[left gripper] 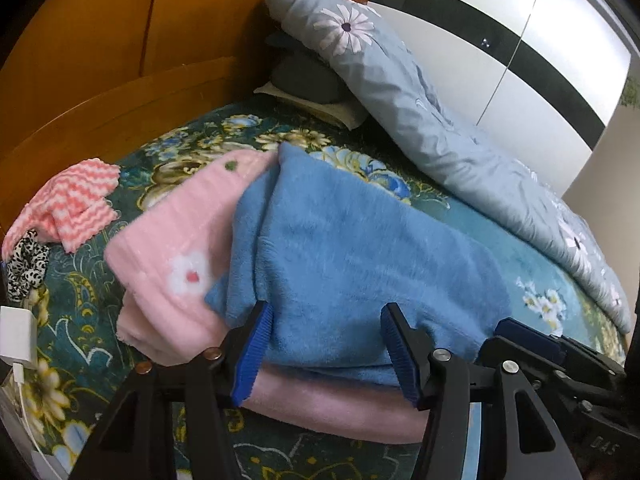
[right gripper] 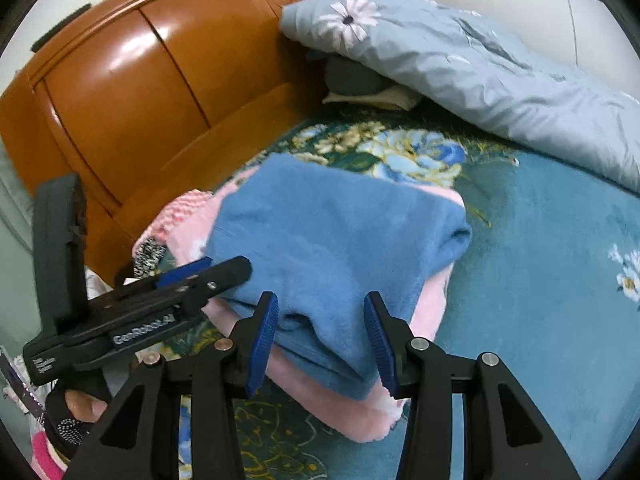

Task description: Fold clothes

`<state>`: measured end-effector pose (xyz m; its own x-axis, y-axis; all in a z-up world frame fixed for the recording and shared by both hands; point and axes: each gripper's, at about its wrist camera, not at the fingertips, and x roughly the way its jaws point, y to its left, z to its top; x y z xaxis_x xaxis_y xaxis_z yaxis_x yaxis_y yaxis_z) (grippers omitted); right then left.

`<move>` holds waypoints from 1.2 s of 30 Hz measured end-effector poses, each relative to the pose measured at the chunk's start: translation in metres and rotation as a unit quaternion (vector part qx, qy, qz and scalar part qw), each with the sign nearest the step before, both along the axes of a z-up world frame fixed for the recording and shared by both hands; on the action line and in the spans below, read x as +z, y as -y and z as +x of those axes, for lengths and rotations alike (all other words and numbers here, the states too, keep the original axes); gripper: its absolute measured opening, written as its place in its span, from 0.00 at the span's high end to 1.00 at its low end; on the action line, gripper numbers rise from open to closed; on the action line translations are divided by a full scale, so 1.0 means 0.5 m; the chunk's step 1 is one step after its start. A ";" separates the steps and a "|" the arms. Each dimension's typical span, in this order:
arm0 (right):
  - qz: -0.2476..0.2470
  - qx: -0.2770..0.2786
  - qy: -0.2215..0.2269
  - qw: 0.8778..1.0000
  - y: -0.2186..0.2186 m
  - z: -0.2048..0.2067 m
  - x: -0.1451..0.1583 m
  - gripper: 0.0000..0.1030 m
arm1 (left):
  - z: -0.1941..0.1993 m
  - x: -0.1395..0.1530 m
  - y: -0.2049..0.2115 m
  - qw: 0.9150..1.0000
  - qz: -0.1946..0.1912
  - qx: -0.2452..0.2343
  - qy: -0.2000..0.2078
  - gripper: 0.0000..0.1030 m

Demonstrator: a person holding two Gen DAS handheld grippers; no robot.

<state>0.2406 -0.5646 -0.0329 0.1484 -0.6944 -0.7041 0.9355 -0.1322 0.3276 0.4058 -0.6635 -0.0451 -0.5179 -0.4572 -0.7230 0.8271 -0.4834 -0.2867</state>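
Note:
A blue fleece garment (left gripper: pixel 352 248) lies folded on top of a pink fleece garment (left gripper: pixel 176 236) with a white flower, both on the floral bed cover (left gripper: pixel 192 148). My left gripper (left gripper: pixel 327 306) stands open at the near edge of the stack, its blue pads either side of the blue cloth and not pressing it. In the right wrist view the blue garment (right gripper: pixel 332 232) rests on the pink one (right gripper: pixel 360 416). My right gripper (right gripper: pixel 321 295) is open over its near fold. The left gripper (right gripper: pixel 224 266) shows at the stack's left edge, the right gripper (left gripper: pixel 528 332) at the lower right.
A pink-and-white zigzag cloth (left gripper: pixel 76 204) and a leopard-print item (left gripper: pixel 26 264) lie left of the stack. A white charger (left gripper: pixel 16 338) sits at the bed's edge. A grey-blue quilt (left gripper: pixel 420 100) runs along the right. The wooden headboard (right gripper: pixel 140 80) stands behind. A hand (right gripper: pixel 82 404) shows lower left.

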 end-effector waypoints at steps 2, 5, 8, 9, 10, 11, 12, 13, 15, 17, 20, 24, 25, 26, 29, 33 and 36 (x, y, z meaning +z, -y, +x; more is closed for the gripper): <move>0.002 -0.002 0.009 1.000 -0.002 -0.007 -0.016 0.55 | 0.002 -0.008 0.004 1.000 0.005 0.002 -0.008 0.39; 0.003 0.001 0.011 1.000 -0.003 -0.009 -0.031 0.55 | 0.006 -0.023 0.009 1.000 0.017 0.006 -0.015 0.39; 0.000 0.001 0.008 1.000 -0.004 -0.005 -0.028 0.55 | 0.008 -0.025 0.003 1.000 0.014 0.009 -0.016 0.39; -0.002 0.000 0.008 1.000 -0.006 -0.004 -0.026 0.55 | 0.008 -0.023 0.000 1.000 0.013 0.009 -0.016 0.39; -0.006 -0.003 0.012 1.000 -0.010 -0.005 -0.021 0.55 | 0.009 -0.021 -0.002 1.000 0.013 0.011 -0.016 0.39; -0.010 -0.007 0.015 1.000 -0.014 -0.005 -0.016 0.55 | 0.011 -0.018 -0.006 1.000 0.013 0.012 -0.019 0.39; -0.014 -0.010 0.020 1.000 -0.019 -0.006 -0.011 0.55 | 0.014 -0.015 -0.010 1.000 0.013 0.015 -0.023 0.39; -0.019 -0.012 0.025 0.999 -0.027 -0.006 -0.005 0.55 | 0.017 -0.012 -0.015 0.999 0.013 0.017 -0.027 0.39; -0.027 -0.015 0.030 0.999 -0.046 -0.004 0.005 0.55 | 0.022 -0.007 -0.027 0.999 0.009 0.026 -0.030 0.39; -0.031 -0.018 0.028 0.999 -0.077 -0.003 0.007 0.55 | 0.026 -0.006 -0.043 0.999 0.004 0.037 -0.028 0.39; -0.035 -0.025 0.022 0.999 -0.122 -0.001 0.006 0.55 | 0.026 -0.009 -0.077 0.999 0.002 0.046 -0.024 0.39; -0.034 -0.028 -0.012 0.999 -0.179 0.006 -0.012 0.55 | 0.025 -0.014 -0.130 0.998 -0.007 0.061 -0.013 0.38; -0.032 -0.025 -0.022 0.999 -0.192 0.009 -0.018 0.55 | 0.027 -0.016 -0.142 0.998 -0.008 0.067 -0.013 0.36; -0.031 -0.023 -0.031 0.999 -0.204 0.012 -0.023 0.54 | 0.028 -0.019 -0.154 0.997 -0.006 0.072 -0.015 0.32; -0.026 -0.009 -0.069 0.997 -0.232 0.024 -0.045 0.52 | 0.023 -0.034 -0.190 0.997 0.001 0.079 -0.018 0.29; -0.023 0.001 -0.090 0.996 -0.262 0.020 -0.076 0.48 | 0.015 -0.059 -0.241 0.995 -0.009 0.101 0.000 0.24; -0.022 -0.004 -0.090 0.996 -0.277 0.003 -0.091 0.39 | 0.015 -0.080 -0.273 0.992 -0.015 0.125 0.012 0.20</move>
<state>0.2420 -0.4259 -0.0786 0.0174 -0.7258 -0.6877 0.9784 -0.1293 0.1612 0.4135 -0.5272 -0.0849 -0.3691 -0.5909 -0.7174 0.9284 -0.2711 -0.2543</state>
